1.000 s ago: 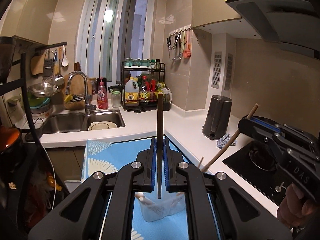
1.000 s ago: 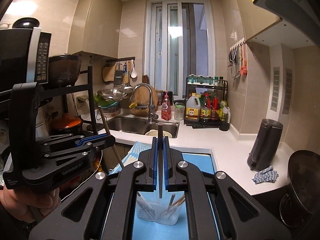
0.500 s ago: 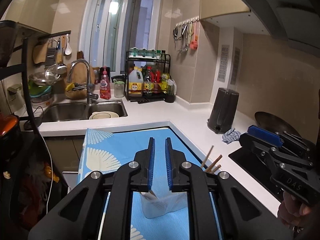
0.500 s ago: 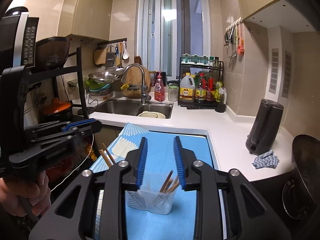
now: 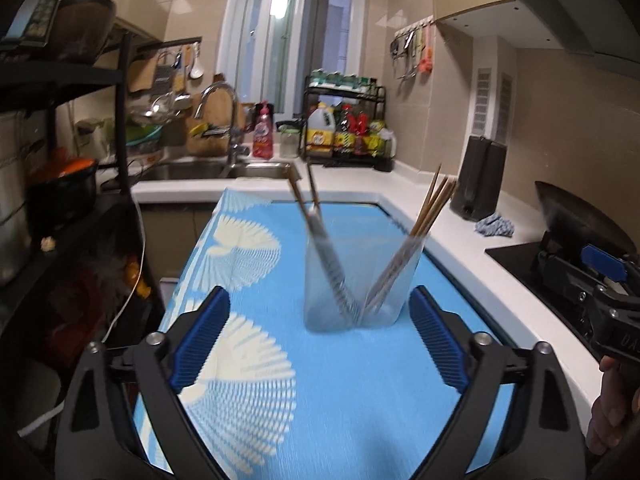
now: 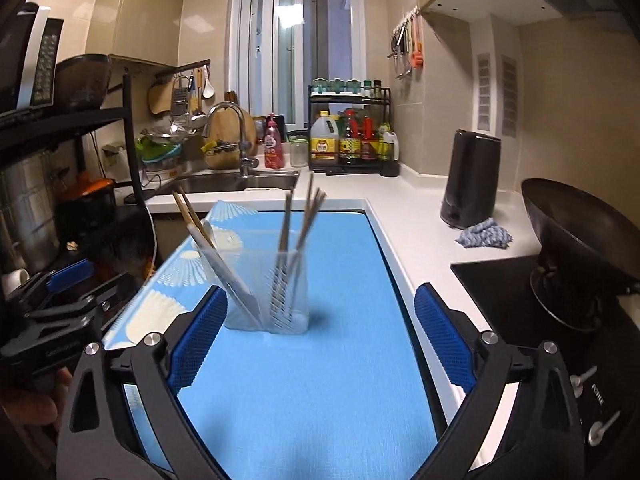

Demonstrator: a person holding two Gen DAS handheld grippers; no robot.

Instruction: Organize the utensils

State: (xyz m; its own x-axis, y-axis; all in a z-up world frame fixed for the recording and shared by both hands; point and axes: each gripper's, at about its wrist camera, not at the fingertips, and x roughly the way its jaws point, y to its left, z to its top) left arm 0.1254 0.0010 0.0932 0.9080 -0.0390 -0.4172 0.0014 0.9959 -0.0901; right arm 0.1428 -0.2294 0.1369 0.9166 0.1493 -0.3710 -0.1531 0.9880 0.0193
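The left tool [image 5: 320,336] is spread wide, its blue pads [image 5: 200,338] well apart with nothing between them; its jaws have just been opening. The right tool [image 6: 320,334] is spread wide too and pinches nothing, its jaws also having just been opening.

A clear plastic utensil holder [image 5: 358,280] stands upright on the blue mat [image 5: 320,400] that covers the tabletop [image 6: 416,216], just beyond both tools. It has two compartments. In the left wrist view the dark chopsticks [image 5: 316,232] lean to the left in the left compartment, blurred, and the pale wooden chopsticks [image 5: 430,208] lean to the right in the right compartment. From the right wrist view the holder [image 6: 266,292] sits a little left of centre.

Farther off are the sink [image 6: 236,182] and its tap [image 6: 236,136], with a black bottle rack [image 6: 350,128] to their right. On the right of the tabletop stands a black kettle [image 6: 470,178], a blue cloth [image 6: 484,236] just beside it, and a dark wok [image 6: 576,240] nearer
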